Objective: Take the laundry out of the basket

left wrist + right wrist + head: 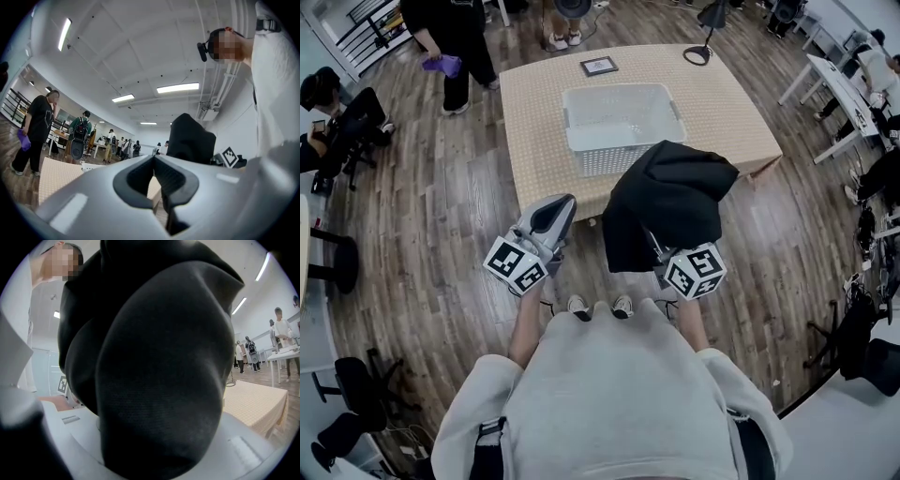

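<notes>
A white laundry basket [619, 91] stands in the middle of the tan table [534, 103]; nothing shows inside it. A black garment [670, 202] hangs in front of the table's near edge, draped over my right gripper [662, 251], which is shut on it. The cloth [159, 366] fills the right gripper view and hides the jaws. My left gripper [555, 211] is held to the garment's left, over the floor, shut with nothing in it [153, 158]. The garment [190, 138] shows beyond it in the left gripper view.
A small framed picture [599, 66] and a black lamp [701, 47] sit at the table's far side. A person in black with a purple cloth [442, 65] stands at the far left. White desks [844, 89] line the right, dark chairs [342, 131] the left.
</notes>
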Demonstrator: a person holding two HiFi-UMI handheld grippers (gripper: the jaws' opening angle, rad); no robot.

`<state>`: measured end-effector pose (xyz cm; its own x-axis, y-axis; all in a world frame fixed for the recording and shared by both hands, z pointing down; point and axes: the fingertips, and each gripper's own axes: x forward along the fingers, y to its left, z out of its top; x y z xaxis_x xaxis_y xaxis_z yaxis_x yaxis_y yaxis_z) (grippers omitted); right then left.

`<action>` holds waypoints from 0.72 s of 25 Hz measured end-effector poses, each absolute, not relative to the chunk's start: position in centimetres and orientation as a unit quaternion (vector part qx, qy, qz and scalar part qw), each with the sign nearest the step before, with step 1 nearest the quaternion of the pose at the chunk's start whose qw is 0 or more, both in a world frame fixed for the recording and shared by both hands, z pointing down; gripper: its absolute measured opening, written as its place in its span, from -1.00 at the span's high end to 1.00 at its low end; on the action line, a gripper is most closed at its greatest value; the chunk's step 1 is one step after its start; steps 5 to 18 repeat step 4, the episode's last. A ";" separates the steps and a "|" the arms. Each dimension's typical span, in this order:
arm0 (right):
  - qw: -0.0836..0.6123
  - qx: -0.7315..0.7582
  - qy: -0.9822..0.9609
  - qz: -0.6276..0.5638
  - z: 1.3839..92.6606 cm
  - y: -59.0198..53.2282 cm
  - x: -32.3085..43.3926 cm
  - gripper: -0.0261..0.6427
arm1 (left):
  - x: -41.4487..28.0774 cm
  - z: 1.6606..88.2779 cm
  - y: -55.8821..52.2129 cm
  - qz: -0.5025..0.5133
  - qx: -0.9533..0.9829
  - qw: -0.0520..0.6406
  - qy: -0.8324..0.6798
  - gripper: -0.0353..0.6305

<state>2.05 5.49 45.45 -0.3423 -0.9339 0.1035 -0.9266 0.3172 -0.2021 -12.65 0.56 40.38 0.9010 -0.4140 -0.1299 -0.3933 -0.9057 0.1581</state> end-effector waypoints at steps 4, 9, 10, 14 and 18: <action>0.015 -0.571 0.813 -0.114 45.7 5.2 1.4 0.48 | -12.9 40.4 0.5 -0.085 0.972 0.067 -0.207 0.86; 0.015 -0.571 0.813 -0.114 45.7 5.2 1.4 0.48 | -12.9 40.4 0.5 -0.085 0.972 0.067 -0.207 0.86; 0.015 -0.571 0.813 -0.114 45.7 5.2 1.4 0.48 | -12.9 40.4 0.5 -0.085 0.972 0.067 -0.207 0.86; 0.015 -0.571 0.813 -0.114 45.7 5.2 1.4 0.48 | -12.9 40.4 0.5 -0.085 0.972 0.067 -0.207 0.86; 0.015 -0.571 0.813 -0.114 45.7 5.2 1.4 0.48 | -12.9 40.4 0.5 -0.085 0.972 0.067 -0.207 0.86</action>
